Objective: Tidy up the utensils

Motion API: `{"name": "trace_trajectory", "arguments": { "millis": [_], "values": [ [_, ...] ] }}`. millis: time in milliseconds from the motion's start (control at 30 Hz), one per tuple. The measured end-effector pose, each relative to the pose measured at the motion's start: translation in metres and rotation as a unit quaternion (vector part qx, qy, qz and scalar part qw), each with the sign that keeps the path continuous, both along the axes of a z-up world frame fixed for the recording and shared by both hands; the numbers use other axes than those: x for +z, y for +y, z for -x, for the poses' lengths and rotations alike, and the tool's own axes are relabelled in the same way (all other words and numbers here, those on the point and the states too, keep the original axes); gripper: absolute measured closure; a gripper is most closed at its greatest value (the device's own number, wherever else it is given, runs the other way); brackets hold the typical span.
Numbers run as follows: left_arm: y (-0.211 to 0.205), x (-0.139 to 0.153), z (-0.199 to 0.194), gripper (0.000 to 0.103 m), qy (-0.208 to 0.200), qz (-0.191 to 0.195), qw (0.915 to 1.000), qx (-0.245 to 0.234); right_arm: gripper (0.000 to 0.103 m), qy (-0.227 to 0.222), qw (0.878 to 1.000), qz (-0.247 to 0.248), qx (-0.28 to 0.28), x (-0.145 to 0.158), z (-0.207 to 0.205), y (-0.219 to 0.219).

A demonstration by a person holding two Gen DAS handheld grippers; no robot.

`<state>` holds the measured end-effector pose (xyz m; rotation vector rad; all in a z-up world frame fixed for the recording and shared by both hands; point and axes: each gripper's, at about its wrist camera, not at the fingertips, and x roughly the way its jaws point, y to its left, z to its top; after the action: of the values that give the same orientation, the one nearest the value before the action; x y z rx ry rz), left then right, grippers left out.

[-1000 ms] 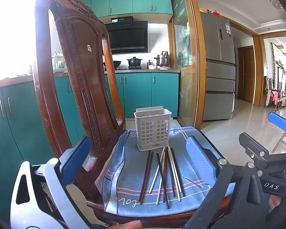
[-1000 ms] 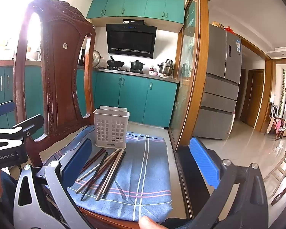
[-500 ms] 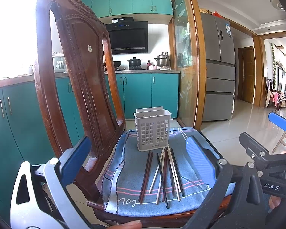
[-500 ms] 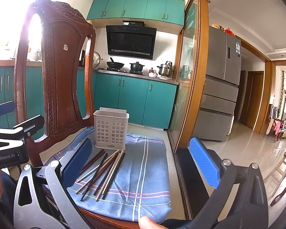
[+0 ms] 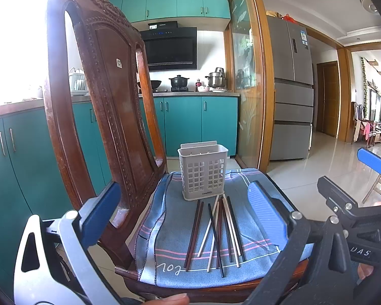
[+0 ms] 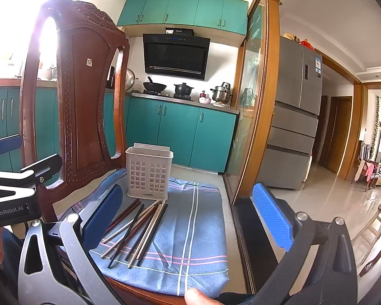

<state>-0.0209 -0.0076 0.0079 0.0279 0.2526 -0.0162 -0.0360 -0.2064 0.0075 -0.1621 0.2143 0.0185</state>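
Several chopsticks (image 5: 217, 233) (image 6: 137, 228), dark brown, black and cream, lie loosely fanned on a blue striped cloth (image 5: 251, 259) (image 6: 193, 228) covering a wooden chair seat. Behind them stands a white perforated utensil basket (image 5: 203, 172) (image 6: 148, 171), upright. My left gripper (image 5: 183, 216) is open, hovering in front of the seat with nothing between its blue pads. My right gripper (image 6: 188, 218) is also open and empty, held to the right of the left one. Each gripper shows at the edge of the other's view.
The carved wooden chair back (image 5: 101, 106) (image 6: 81, 96) rises at the left of the seat. Teal kitchen cabinets (image 5: 198, 124), a glass sliding door frame (image 6: 261, 101) and a grey fridge (image 5: 292, 89) stand behind. Tiled floor (image 5: 330, 157) lies to the right.
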Motion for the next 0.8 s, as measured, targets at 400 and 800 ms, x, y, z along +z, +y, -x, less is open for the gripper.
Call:
{"name": "trace_trajectory", "arguments": {
  "millis": [400, 800],
  "values": [
    [-0.0011, -0.0008, 0.0004, 0.003, 0.000, 0.000, 1.0000, 0.000, 0.003, 0.000, 1.000, 0.000, 0.000, 0.0002, -0.0009, -0.0002],
    [-0.0028, -0.0008, -0.0005, 0.003, 0.004, 0.001, 1.0000, 0.001, 0.003, 0.000, 1.000, -0.001, 0.002, 0.0003, -0.0016, 0.0005]
  ]
}}
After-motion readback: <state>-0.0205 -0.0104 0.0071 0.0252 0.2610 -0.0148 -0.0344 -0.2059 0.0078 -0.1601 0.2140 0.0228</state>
